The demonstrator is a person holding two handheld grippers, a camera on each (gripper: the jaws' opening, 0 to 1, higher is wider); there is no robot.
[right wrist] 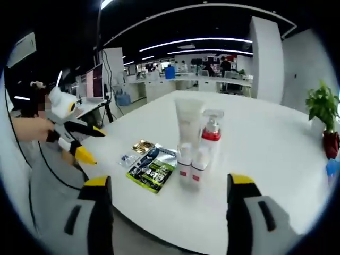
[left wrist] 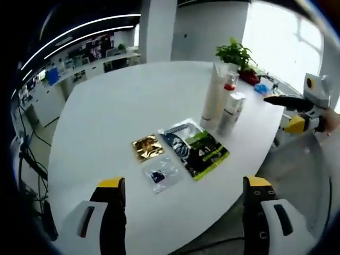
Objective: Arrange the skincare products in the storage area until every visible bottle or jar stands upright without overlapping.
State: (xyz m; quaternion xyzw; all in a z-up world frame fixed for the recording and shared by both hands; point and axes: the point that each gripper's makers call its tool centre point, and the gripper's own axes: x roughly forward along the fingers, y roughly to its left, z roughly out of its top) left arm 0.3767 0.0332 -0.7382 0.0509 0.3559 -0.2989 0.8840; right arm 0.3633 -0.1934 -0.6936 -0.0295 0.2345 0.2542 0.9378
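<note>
The white worktop point(left wrist: 117, 111) carries all the products near one edge. A tall white tube point(right wrist: 187, 139) is seen standing upright, with a red-collared pump bottle point(right wrist: 210, 143) and small white tubes point(right wrist: 184, 166) crowded against it, touching or nearly so. Beside them lie flat sachets: a green-and-black pouch point(left wrist: 201, 150), a gold sachet point(left wrist: 147, 146) and a small clear packet point(left wrist: 160, 174).

The left hand-held gripper point(left wrist: 183, 204) is held wide and empty, short of the sachets; the right hand-held gripper point(right wrist: 169, 204) is likewise spread wide and empty, facing the bottle cluster.

The chief risk is judged to be toppling: the tall tube could be knocked by a jaw reaching into the tight cluster, and its neighbours carried down with it. A lesser risk is that sachets near the edge are pushed off the worktop. The small tubes could be pinched together.
</note>
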